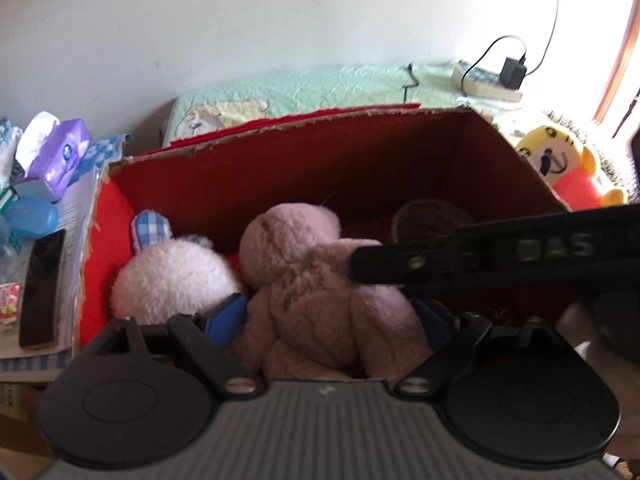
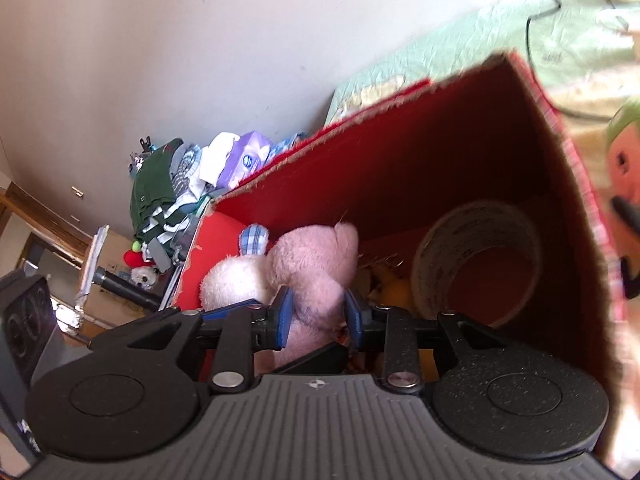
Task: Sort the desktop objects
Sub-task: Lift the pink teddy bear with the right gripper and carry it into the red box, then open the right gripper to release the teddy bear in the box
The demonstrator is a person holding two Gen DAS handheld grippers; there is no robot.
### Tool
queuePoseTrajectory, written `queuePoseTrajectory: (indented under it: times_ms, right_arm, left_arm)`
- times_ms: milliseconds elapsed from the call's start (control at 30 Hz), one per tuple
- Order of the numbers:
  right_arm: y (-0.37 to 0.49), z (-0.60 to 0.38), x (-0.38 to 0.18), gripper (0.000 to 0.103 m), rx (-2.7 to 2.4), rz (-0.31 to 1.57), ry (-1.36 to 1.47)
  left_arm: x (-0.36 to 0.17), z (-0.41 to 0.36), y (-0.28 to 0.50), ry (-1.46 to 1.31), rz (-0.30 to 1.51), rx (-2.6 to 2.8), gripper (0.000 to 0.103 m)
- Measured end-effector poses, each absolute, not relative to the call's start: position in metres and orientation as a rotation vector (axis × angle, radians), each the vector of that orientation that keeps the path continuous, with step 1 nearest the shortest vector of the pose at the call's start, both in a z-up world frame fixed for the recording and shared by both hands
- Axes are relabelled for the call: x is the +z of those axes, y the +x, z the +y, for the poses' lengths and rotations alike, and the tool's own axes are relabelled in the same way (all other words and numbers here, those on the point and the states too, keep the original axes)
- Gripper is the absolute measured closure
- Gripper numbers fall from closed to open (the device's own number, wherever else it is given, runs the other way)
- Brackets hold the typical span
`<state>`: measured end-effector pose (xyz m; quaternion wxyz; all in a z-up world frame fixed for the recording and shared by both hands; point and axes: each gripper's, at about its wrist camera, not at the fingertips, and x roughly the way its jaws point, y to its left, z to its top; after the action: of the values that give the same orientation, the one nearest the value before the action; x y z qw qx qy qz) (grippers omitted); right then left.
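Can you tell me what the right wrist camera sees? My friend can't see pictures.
The right gripper squeezes a pink plush toy inside a red cardboard box. Beside it in the box are a white plush toy with a checked ear and a big roll of tape.

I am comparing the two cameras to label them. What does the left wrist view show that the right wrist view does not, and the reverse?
Only the left wrist view shows the black phone, the blue case and the charger.

Only the right wrist view shows the green clothes pile and the full tape roll.

Both show the red box, pink plush, white plush and tissue pack. The right tool grips the pink plush.
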<state>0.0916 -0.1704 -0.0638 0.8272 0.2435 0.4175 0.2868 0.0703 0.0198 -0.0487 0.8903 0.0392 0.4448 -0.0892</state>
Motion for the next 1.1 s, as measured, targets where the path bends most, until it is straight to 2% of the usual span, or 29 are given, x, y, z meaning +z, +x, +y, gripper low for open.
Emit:
queuePoseTrajectory:
  times_ms: [267, 400, 1100]
  right_arm:
    - [0.071, -0.184, -0.042, 0.071, 0.504, 0.777, 0.414]
    - [0.068, -0.191, -0.038, 0.071, 0.481, 0.751, 0.427]
    - [0.032, -0.217, -0.021, 0.071, 0.431, 0.662, 0.468]
  left_arm:
    - [-0.042, -0.006, 0.069, 0.183, 0.961, -0.102, 0.011]
    - [-0.034, -0.013, 0.067, 0.201, 0.960, -0.074, 0.007]
    - [-0.003, -0.033, 0.042, 0.290, 0.901, 0.079, 0.005]
